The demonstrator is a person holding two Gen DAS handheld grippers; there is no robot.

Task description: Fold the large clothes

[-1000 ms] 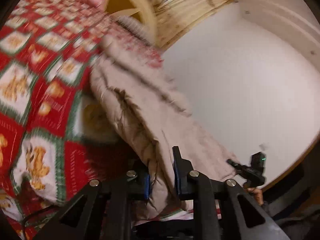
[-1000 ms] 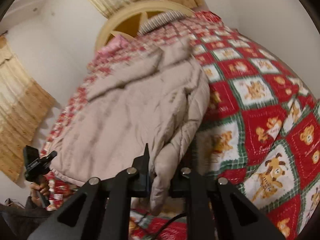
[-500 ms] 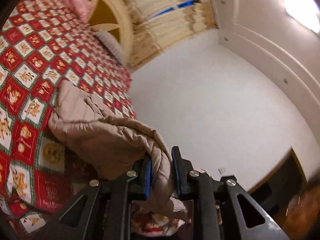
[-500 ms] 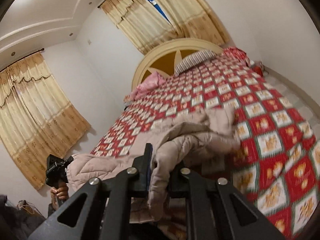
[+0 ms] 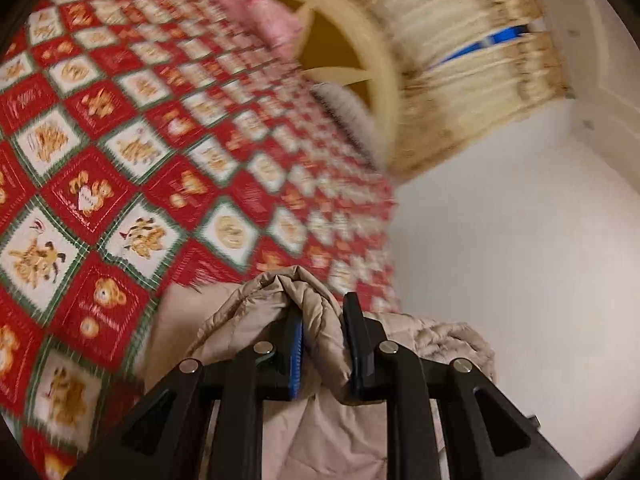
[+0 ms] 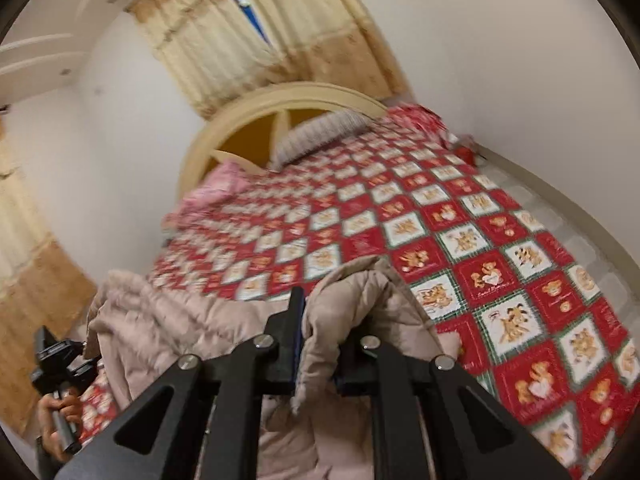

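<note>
A large beige quilted jacket (image 6: pixel 168 332) lies bunched at the near end of a bed with a red, white and green bear-pattern cover (image 6: pixel 460 240). My left gripper (image 5: pixel 322 320) is shut on a fold of the jacket (image 5: pixel 316 300), which rises between its fingers. My right gripper (image 6: pixel 320 320) is shut on another fold of the jacket (image 6: pixel 344 300). The left gripper also shows in the right wrist view (image 6: pixel 56 364), held by a hand at the jacket's far left side. The jacket's lower part is hidden behind both grippers.
A cream arched headboard (image 6: pixel 280 96) stands at the far end with a striped pillow (image 6: pixel 324 132) and a pink pillow (image 6: pixel 212 188). Beige curtains (image 6: pixel 248 36) hang behind. White walls flank the bed; a tiled floor (image 6: pixel 560 216) runs along the right.
Both grippers have come back down toward the bed with the jacket still clamped. The jacket now lies gathered nearer to me at the bed's near end. Views are motion-blurred.
</note>
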